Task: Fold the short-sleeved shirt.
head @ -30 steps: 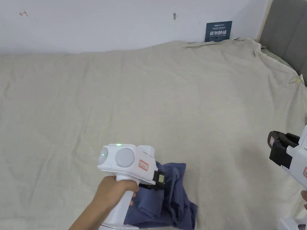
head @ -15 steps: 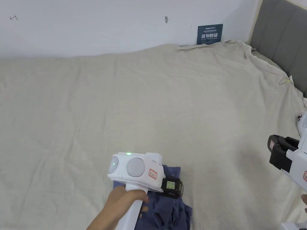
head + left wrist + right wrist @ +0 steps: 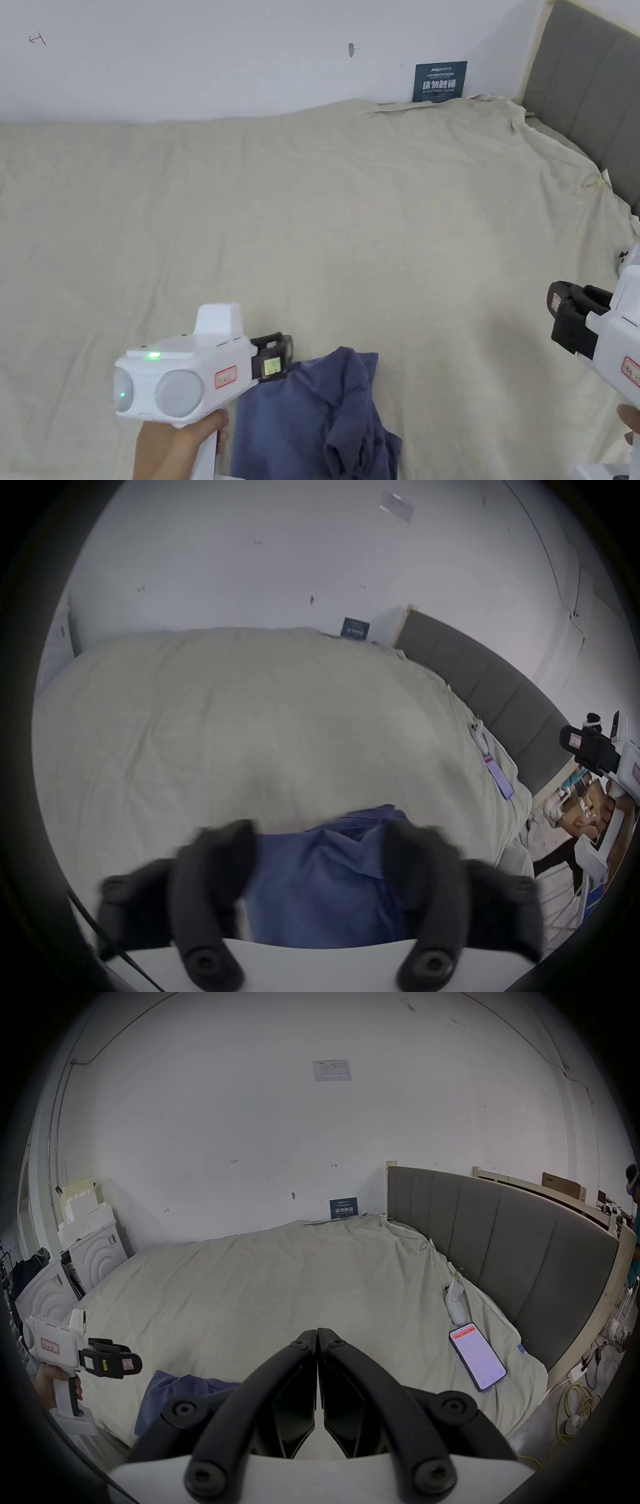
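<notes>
**Blue shirt bunched at the near edge of the bed**

The shirt (image 3: 325, 415) is soft blue cloth, crumpled in loose folds, lying on the bed (image 3: 312, 206) at its near edge. The bed's cover is beige, woven, lightly creased. A grey padded headboard (image 3: 587, 81) stands right of the shirt; a phone (image 3: 477, 1355) lies flat on the cover by the headboard.

Left gripper (image 3: 278, 356): jaws spread wide, nothing between them, just left of the shirt's upper corner. Half a second ago it was above the cloth; now it sits further left, off the shirt.

Right gripper (image 3: 317, 1333): jaws pressed together, empty, well right of the shirt, much as before.
</notes>
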Action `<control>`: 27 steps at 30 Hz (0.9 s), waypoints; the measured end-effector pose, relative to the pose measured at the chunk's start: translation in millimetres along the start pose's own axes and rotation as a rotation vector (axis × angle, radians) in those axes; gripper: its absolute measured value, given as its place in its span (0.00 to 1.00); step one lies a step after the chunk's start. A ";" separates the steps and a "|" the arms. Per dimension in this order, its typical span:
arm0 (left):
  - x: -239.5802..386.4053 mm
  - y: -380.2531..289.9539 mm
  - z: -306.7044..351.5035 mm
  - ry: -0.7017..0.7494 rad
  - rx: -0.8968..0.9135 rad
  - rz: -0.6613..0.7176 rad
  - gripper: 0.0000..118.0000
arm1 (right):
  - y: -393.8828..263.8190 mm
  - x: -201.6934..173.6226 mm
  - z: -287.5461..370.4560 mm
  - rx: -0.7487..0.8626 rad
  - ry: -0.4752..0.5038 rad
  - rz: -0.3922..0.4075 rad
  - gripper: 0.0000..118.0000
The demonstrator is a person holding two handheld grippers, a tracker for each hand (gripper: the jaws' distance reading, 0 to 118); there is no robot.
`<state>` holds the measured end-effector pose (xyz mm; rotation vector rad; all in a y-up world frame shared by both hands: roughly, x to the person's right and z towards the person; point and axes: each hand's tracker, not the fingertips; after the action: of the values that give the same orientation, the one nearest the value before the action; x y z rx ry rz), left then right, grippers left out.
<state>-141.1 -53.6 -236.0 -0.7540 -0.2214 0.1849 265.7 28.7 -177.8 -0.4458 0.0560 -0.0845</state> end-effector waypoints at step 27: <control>102.0 -113.8 -95.4 -0.030 -0.023 -0.102 0.00 | -6.0 21.9 7.4 -0.027 -0.030 -0.017 0.00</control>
<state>-8.2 -172.5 -211.1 -0.7610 -0.2901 0.0976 287.6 24.4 -169.4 -0.4746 0.0238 -0.0942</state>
